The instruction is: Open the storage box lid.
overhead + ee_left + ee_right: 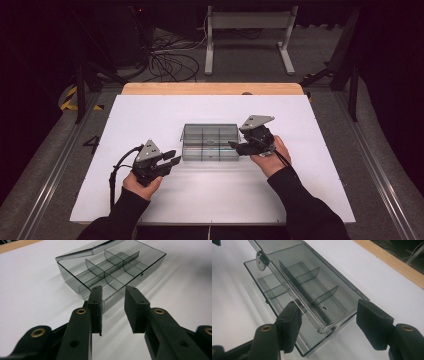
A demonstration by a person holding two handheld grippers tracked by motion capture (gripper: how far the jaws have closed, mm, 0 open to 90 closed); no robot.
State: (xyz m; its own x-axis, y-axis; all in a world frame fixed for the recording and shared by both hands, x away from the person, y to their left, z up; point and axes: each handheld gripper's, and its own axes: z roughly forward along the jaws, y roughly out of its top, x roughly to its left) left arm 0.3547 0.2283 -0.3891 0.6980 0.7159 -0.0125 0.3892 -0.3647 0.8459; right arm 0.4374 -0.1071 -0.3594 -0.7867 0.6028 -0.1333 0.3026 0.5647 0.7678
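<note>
— Where does the work stand at the white table [150,200]?

— The smoky plastic compartment box [210,142] sits mid-table, lid [284,245] raised, its divided cells empty. The left hand-held gripper [170,161] hovers just off the box's left end, jaws apart on nothing. The right hand-held gripper [235,146] straddles the right end, jaws spread, pads apparently not pressing.

— And what's left?

— Opening looks done; filling or closing, I'd judge, remains.

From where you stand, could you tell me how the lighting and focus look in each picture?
High view: white table top brightly lit, surroundings nearly black, picture soft. Left gripper view: clear divided box sharp, its shadow soft, near jaws slightly blurred. Right gripper view: glare along the box lid's edge, jaws soft.
</note>
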